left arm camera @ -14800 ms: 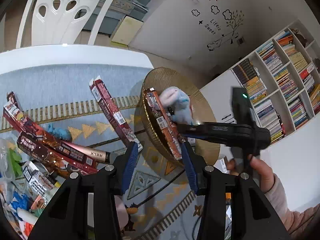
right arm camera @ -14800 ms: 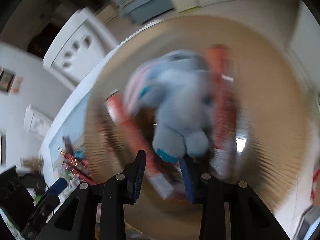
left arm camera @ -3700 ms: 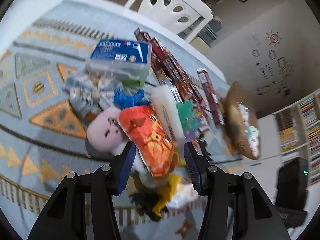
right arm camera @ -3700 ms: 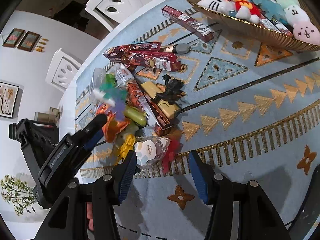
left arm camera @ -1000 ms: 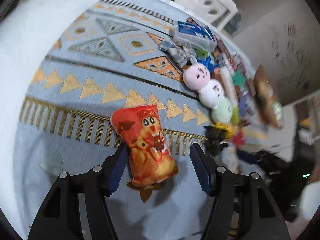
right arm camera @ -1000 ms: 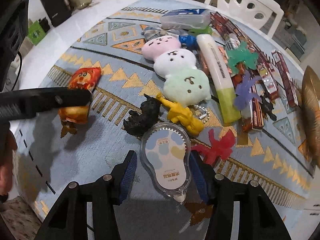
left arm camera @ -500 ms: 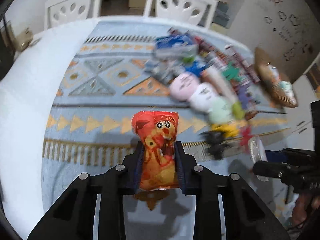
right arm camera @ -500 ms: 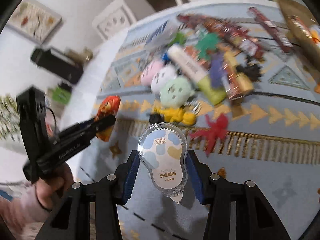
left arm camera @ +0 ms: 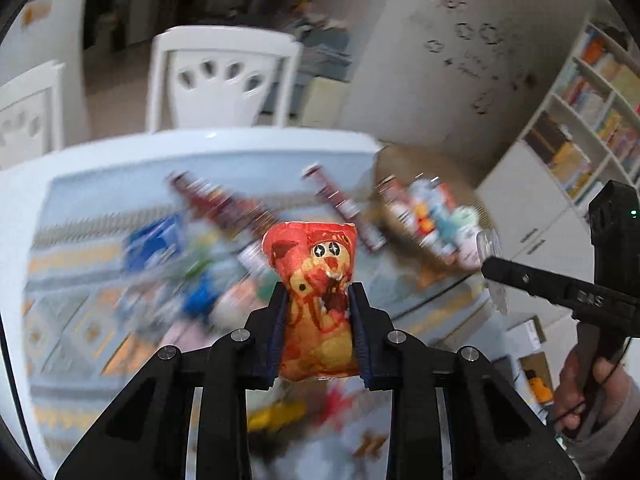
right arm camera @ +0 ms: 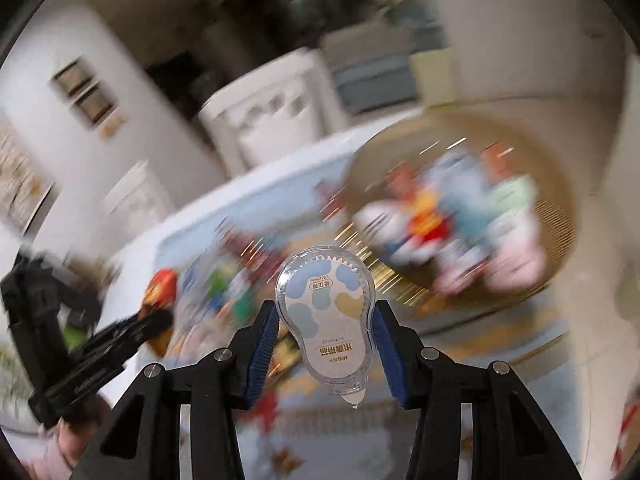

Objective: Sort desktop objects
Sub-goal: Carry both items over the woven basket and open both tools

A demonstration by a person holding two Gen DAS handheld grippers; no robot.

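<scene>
My left gripper (left arm camera: 320,300) is shut on an orange-red snack bag (left arm camera: 318,292) with a cartoon face, held above the patterned table mat. The right gripper (right arm camera: 325,320) is shut on a clear correction-tape dispenser (right arm camera: 326,316) with blue and tan patches. A round woven basket (right arm camera: 560,208) holding plush toys lies ahead and to the right in the right wrist view; the same basket (left arm camera: 404,164) shows at the table's right end in the left wrist view. In that view the other gripper (left arm camera: 494,270) carries the dispenser edge-on. The snack bag (right arm camera: 160,288) also appears at left.
Blurred toys and long dark-red boxes (left arm camera: 216,204) are strewn over the blue mat (left arm camera: 68,280). White chairs (left arm camera: 224,80) stand behind the table. A bookshelf (left arm camera: 592,92) fills the right wall. A hand (left arm camera: 580,392) grips the right tool's handle.
The left gripper closed on the snack bag and lifted it off the mat. Both grippers have risen and swung toward the basket end of the table, with the scene now motion-blurred.
</scene>
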